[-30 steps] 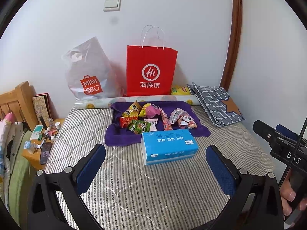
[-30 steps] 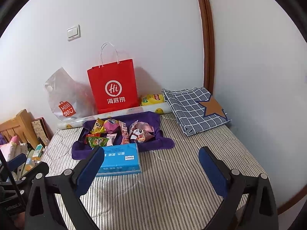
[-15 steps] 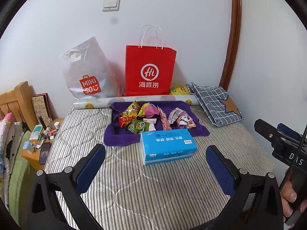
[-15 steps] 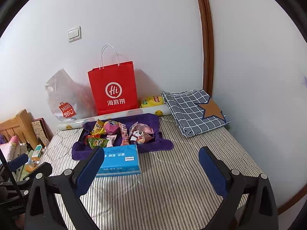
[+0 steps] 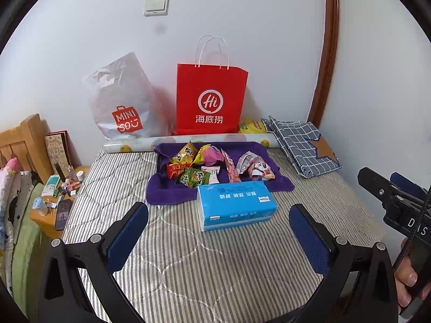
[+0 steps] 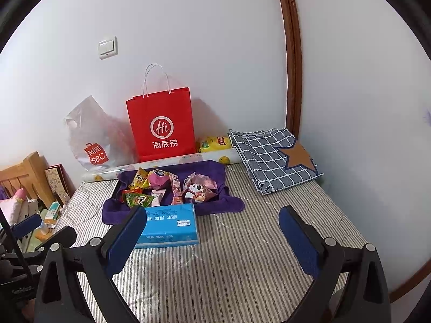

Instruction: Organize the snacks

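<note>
While both tongs, left [image 5: 218, 238] and right [image 6: 212, 238], hang wide open and empty, hardly moved since before; snack packets [image 5: 212, 165] lie heaped on purple towel [image 5: 172, 192].

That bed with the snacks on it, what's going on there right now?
A person holds a two-finger gripper in each hand above a striped mattress. The left gripper and right gripper are both open and hold nothing. A pile of snack packets lies on a purple cloth, just behind a blue tissue pack. A red paper bag and a grey plastic bag stand against the wall behind.
</note>
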Available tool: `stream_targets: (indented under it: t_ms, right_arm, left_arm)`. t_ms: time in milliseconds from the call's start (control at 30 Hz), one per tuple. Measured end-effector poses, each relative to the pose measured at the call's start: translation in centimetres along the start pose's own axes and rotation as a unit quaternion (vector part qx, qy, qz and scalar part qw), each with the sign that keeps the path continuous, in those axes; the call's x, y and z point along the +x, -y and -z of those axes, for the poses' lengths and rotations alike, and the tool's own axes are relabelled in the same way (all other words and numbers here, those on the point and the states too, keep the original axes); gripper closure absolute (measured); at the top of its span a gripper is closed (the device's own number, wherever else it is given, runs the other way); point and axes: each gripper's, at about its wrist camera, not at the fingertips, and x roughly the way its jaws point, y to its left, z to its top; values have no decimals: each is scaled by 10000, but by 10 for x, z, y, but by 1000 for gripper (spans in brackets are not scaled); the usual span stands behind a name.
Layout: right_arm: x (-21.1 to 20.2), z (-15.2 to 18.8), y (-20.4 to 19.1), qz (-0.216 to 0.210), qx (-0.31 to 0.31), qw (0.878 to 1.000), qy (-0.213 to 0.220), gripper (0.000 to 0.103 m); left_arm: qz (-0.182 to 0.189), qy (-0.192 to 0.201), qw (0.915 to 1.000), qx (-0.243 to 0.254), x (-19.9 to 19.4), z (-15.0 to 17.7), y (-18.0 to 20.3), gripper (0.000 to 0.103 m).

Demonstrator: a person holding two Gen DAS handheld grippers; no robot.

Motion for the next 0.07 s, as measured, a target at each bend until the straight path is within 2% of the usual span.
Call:
stream_targets:
  t_ms: [67]
  right_arm:
    - [0, 0, -1, 18, -34, 10000, 7, 3]
  left_arm:
    - [-4, 3, 10000, -15, 0, 0, 0, 0]
